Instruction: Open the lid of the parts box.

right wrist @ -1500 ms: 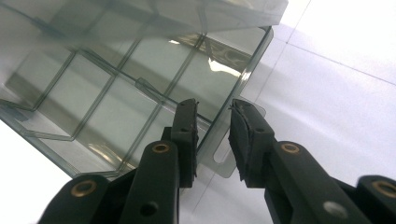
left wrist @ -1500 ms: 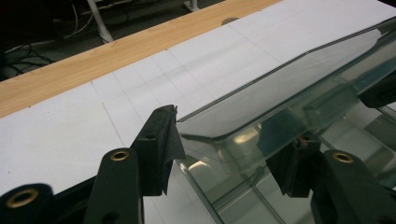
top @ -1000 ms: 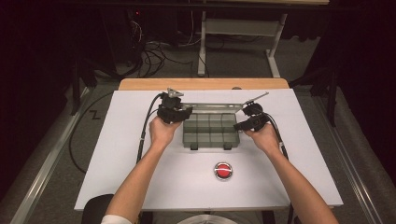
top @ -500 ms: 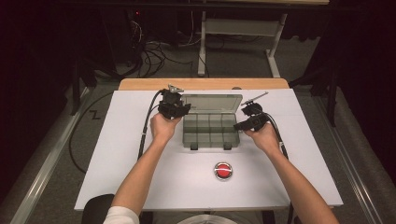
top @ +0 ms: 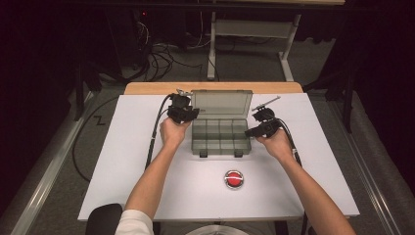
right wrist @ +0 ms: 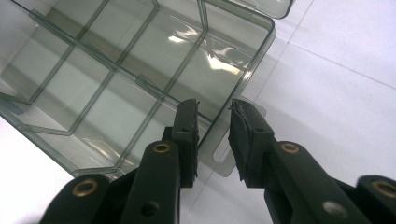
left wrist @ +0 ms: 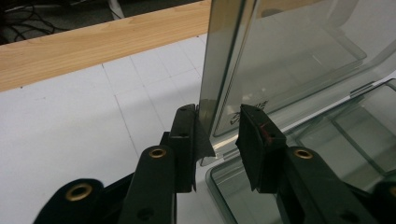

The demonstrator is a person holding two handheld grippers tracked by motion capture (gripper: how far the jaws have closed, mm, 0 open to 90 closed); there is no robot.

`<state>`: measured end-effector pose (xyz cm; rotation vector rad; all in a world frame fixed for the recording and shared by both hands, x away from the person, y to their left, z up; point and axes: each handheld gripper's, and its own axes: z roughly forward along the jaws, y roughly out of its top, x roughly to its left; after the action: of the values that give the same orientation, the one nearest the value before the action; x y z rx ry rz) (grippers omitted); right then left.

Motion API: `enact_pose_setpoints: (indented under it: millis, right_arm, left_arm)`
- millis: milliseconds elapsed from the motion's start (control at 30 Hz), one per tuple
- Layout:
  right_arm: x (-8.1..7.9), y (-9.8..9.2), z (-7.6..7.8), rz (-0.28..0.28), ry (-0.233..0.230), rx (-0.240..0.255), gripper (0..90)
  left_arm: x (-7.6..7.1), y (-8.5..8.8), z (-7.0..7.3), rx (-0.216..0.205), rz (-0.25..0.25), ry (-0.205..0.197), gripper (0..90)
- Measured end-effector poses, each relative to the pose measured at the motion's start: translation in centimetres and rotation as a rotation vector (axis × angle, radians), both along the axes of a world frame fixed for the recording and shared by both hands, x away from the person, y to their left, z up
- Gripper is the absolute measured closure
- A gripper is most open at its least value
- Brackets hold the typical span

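- The clear compartment box sits at the middle of the white worktop, toward its far edge, with its long axis running across the worktop from left to right and its latch tabs facing the person
- Its lid stands raised, close to upright on the hinge along the far side, so the divided base is open upward
- The left gripper has just been closing; its jaws straddle the lid's left edge near the lower corner, one pad against the outer face, the other just short of the inner face, so it is not yet clenched on the lid; this hold likely serves to steady or swing the lid
- The right gripper stands with jaws apart, astride a tab on the base's right end wall, gripping nothing; it seems placed to brace the base against sliding
- A red button lies near the person, well apart from the box
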<state>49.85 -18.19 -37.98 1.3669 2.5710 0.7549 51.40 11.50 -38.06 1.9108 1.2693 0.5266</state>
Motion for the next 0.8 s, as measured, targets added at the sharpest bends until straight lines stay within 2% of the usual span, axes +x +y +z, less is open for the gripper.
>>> enact_pose_setpoints:
  millis: [500, 800]
  right_arm:
    - [-0.1, 0.0, 0.0, 0.001, -0.001, -0.002, 74.4]
    - [0.0, 0.0, 0.0, 0.004, -0.003, -0.002, 74.3]
  left_arm:
    - [0.8, -0.3, -1.0, 0.016, 0.029, 0.001, 69.7]
    - [1.3, -0.4, -1.9, 0.044, 0.029, 0.047, 70.7]
